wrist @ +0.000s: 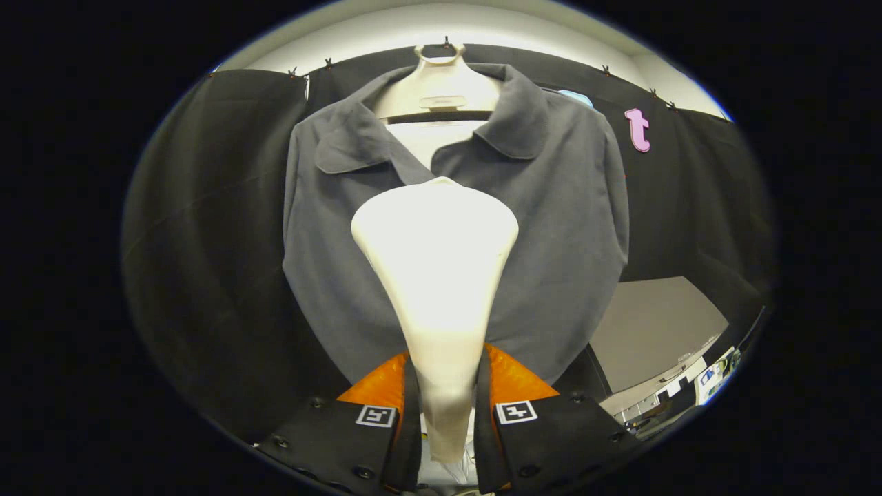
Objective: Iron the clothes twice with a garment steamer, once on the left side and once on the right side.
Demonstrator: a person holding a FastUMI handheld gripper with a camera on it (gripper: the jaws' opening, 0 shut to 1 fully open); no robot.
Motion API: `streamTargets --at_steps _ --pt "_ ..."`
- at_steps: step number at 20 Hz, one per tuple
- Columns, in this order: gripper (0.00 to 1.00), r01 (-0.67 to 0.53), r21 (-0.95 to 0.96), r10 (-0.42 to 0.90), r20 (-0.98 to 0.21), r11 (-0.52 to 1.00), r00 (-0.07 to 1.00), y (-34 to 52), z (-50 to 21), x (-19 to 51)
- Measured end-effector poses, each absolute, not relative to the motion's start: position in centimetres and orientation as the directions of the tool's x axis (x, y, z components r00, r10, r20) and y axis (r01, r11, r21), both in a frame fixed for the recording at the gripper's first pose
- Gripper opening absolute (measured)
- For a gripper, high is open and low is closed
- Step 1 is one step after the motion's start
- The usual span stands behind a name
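1. Cloth of the booth wall (207, 227) hung dark to the left of the shirt, pinned along its top edge.
2. The grey collared shirt (331, 262) hung on a pale hanger (441, 83), its placket open below the collar, its left panel lying fairly smooth.
3. In front of the shirt's middle stood the white garment steamer (435, 255), head up and broad, its neck running down between the fingers.
4. The gripper (444, 406) was closed on the steamer's narrow handle, both fingers pressing its sides with no gap showing.
5. Whether the steamer's face touched the shirt I could not tell.
6. To the right of the shirt lay a grey table (654, 324) with small clutter at its far end.
7. Risk, as I judged it: the tapered handle might slip or twist in so narrow a grip, and a centred head could drag the open placket instead of stroking one side.
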State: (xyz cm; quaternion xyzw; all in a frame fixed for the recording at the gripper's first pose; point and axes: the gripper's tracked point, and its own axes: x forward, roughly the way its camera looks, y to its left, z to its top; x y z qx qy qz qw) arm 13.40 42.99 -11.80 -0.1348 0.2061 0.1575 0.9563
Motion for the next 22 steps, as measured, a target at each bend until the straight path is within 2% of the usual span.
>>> streamTargets --at_steps 8,22 --pt "0.39 -0.383 -0.222 0.266 -0.423 0.897 0.866 48.7 -10.3 15.6" --pt "0.39 -0.338 -0.272 0.191 -0.452 0.901 0.871 48.2 -13.6 16.8"
